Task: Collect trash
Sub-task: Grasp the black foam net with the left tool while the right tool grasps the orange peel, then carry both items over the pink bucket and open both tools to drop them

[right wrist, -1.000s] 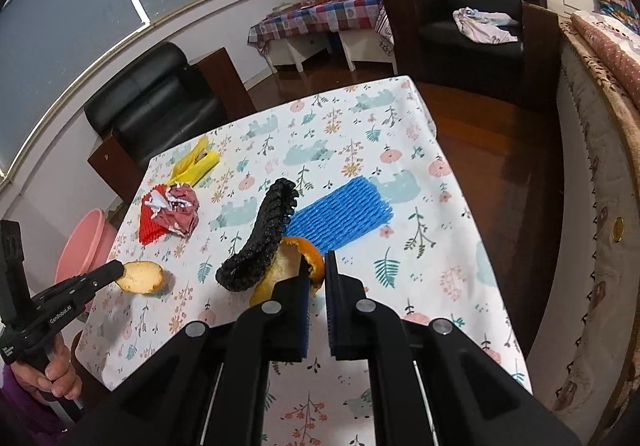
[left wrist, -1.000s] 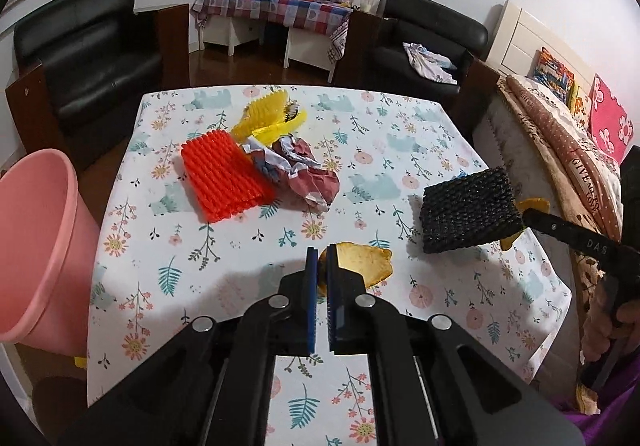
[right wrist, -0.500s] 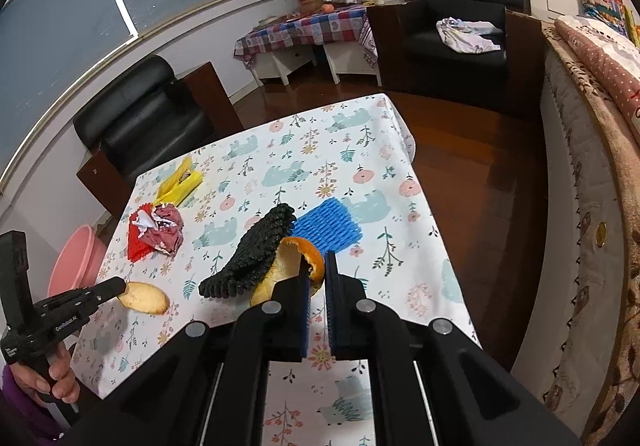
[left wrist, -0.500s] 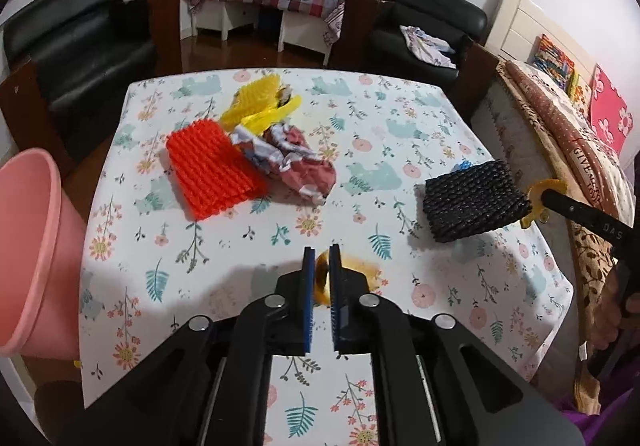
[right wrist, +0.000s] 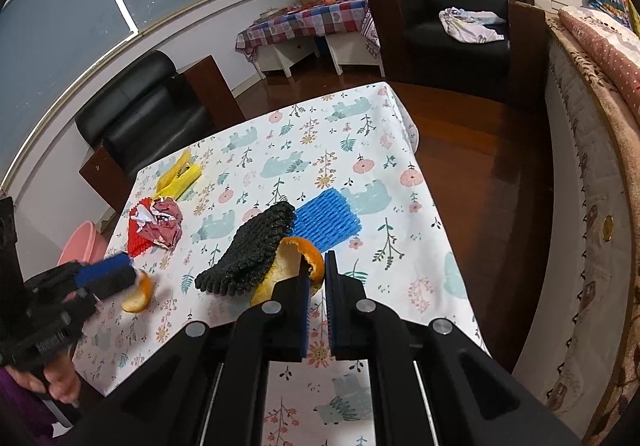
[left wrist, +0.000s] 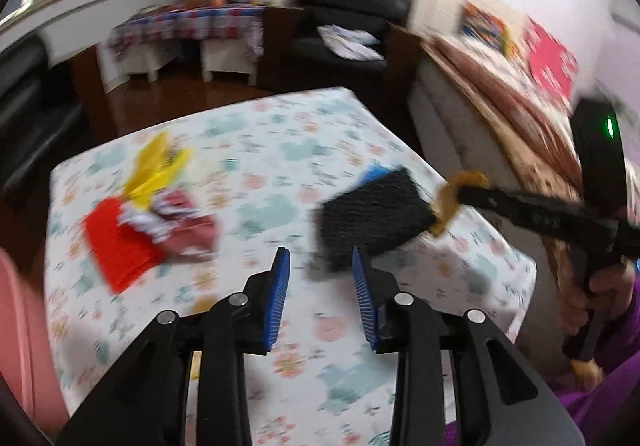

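Your left gripper point(right wrist: 128, 278), jaws wide & empty, sits just left of the peel point(right wrist: 138, 296); right gripper point(right wrist: 316, 278) pinches other peel point(right wrist: 304, 250).

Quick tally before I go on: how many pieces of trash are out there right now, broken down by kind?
Foam fruit nets: 4 (red, yellow, black, blue)
Orange peels: 2 (one at the right hand-held gripper tips, one beside the left hand-held gripper)
Crumpled wrappers: 1
Total: 7
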`<state>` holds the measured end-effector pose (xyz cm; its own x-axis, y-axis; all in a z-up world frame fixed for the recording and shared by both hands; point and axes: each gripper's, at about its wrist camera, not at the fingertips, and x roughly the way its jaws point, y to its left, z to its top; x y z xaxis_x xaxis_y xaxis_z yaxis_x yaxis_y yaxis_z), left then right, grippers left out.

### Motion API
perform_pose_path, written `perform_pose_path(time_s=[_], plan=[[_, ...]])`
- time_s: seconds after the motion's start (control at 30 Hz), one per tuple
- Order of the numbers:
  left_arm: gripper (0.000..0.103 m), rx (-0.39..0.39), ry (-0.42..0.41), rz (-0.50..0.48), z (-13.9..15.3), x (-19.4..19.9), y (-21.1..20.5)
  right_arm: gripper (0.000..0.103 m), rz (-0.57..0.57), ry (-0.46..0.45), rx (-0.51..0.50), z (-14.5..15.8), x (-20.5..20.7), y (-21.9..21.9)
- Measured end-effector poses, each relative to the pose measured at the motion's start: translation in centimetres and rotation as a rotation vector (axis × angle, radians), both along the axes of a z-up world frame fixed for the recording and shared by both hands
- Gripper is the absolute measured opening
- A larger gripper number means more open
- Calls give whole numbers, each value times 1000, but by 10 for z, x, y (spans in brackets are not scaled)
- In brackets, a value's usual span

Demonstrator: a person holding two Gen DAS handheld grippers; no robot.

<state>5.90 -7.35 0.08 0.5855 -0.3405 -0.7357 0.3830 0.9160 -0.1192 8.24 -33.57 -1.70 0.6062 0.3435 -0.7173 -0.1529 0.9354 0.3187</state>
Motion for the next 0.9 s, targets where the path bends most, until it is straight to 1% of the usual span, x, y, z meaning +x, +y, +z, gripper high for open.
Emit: perform_pose_path(time_s=[0.07, 0.17, 0.27, 0.37, 0.5, 0.6, 0.67, 0.7, 0.73, 0.9], plan=[[33, 61, -14, -65, -6, 0, -23, 6, 7, -6, 2, 2, 1, 2], [33, 168, -64, -125, -18, 0, -49, 6, 19, -23, 2, 7, 3, 5], [33, 222, -84, -134, -27, 6, -61, 6, 29, -25, -1, 9, 5, 7], [33, 255, -100, -155, -34, 12, -67, 6, 38, -21, -4, 9, 7, 10], [33, 258, -119, -178, -42, 19, -71, 6, 40, -12, -9, 7, 10, 11], [32, 240, -145, -179, -41, 19, -70, 6, 31, -6, -7, 6, 12, 10], [21, 232, -159, -177, -40, 21, -69, 6, 28, -6, -8, 7, 12, 10], [14, 226, -161, -172, -39, 21, -69, 6, 26, -7, -9, 7, 12, 10], [11, 208, -163, -159, -36, 22, -66, 6, 24, -10, -13, 8, 12, 10], [9, 95, -139, -90, -21, 27, -48, 6, 8, -22, -21, 14, 6, 8]])
